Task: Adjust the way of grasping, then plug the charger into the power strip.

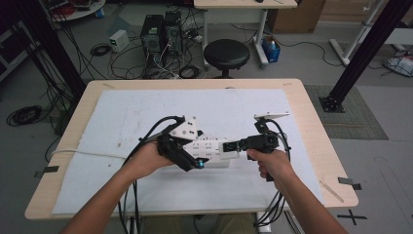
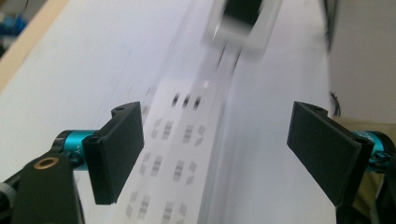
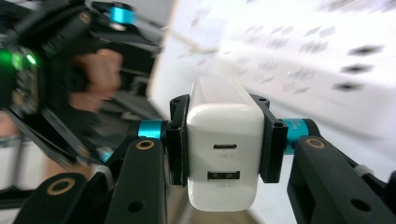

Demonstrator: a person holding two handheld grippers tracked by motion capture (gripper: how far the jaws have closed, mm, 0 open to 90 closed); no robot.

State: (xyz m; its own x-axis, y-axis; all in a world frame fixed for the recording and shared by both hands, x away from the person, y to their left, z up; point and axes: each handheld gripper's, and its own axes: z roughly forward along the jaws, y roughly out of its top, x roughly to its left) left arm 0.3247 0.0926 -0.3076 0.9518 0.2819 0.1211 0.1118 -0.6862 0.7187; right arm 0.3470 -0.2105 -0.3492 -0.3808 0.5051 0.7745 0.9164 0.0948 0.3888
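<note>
Black claw, teal collars, brass screws

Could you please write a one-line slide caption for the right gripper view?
Right gripper clamps a white USB charger, ports facing the camera, near a white power strip.
</note>
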